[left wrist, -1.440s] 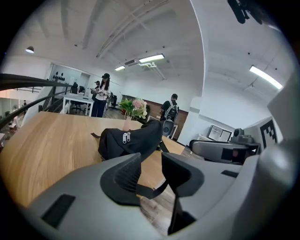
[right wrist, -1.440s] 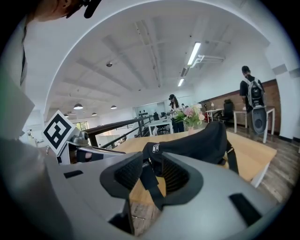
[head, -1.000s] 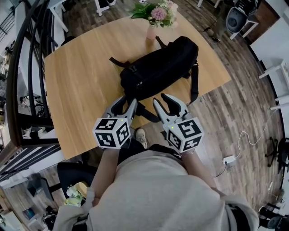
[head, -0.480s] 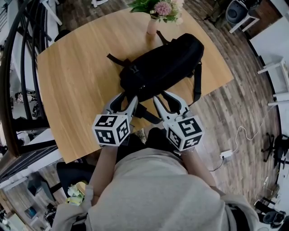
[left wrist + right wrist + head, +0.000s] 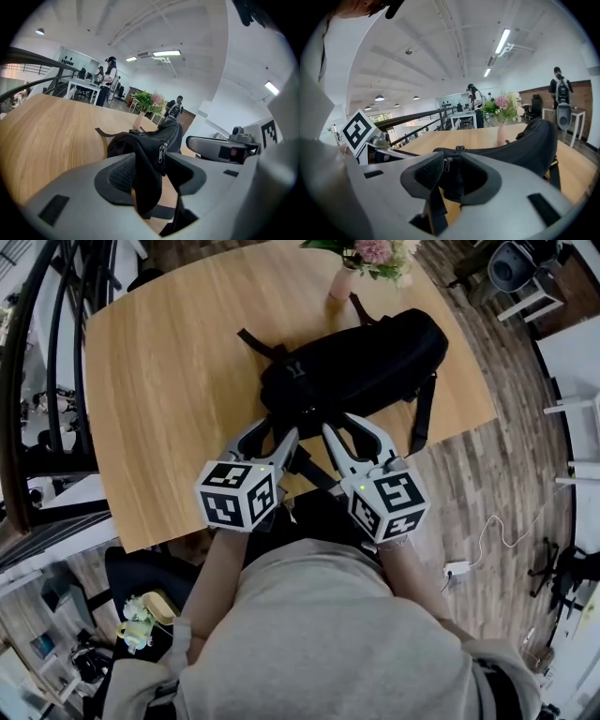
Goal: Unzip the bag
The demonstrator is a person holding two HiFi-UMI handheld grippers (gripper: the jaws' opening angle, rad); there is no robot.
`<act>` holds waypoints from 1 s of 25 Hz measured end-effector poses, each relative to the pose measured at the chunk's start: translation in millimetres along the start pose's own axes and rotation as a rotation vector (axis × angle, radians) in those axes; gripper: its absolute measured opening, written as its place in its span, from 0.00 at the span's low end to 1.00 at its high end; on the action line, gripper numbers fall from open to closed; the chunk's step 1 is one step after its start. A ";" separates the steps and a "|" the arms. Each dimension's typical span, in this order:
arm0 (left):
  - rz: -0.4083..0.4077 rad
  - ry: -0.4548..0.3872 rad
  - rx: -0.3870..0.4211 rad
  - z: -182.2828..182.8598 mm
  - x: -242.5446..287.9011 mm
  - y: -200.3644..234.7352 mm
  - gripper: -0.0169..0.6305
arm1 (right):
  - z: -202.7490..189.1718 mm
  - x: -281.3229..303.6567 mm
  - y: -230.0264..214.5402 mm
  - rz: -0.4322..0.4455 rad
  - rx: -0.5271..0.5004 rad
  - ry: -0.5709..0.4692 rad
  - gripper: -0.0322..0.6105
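Note:
A black bag point(image 5: 366, 362) lies across the wooden table point(image 5: 169, 381), with its near end pointing at me. My left gripper point(image 5: 272, 435) is at that near end. Its jaws have just been opening and stand wide, with dark bag fabric point(image 5: 145, 140) and a metal zipper pull point(image 5: 161, 152) between them, unpinched. Just to its right, my right gripper point(image 5: 345, 427) is open around the bag's end point(image 5: 534, 140). A second small zipper pull point(image 5: 446, 164) hangs beside its left pad.
A pink vase of flowers point(image 5: 342, 282) stands at the table's far edge, right behind the bag. One bag strap point(image 5: 422, 418) hangs over the table's right edge. A dark railing point(image 5: 47, 381) runs along the left. People stand far off in both gripper views.
Both grippers have moved forward and now reach the bag's near end. The left jaws stand wider apart than one second ago.

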State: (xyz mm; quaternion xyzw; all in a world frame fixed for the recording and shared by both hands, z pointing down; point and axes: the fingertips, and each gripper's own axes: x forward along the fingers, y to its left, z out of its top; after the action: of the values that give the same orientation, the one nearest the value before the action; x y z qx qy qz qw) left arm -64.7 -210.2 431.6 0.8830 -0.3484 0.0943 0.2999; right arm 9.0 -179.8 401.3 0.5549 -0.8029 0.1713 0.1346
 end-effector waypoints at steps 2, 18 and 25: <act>0.011 -0.011 -0.013 1.6 -0.4 -1.0 0.32 | 2.6 2.9 -1.0 0.019 -0.008 0.003 0.22; 0.085 -0.013 -0.116 -10.5 13.8 10.8 0.32 | -1.3 10.9 -4.2 0.152 -0.151 0.063 0.26; 0.109 -0.035 -0.136 -12.5 19.3 14.0 0.29 | -0.1 15.1 6.2 0.181 -0.373 0.071 0.26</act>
State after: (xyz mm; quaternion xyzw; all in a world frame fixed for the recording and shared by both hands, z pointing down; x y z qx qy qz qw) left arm -59.3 -221.6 455.4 0.8419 -0.4067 0.0711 0.3475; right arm -2.1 -190.5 406.7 0.4395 -0.8620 0.0506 0.2473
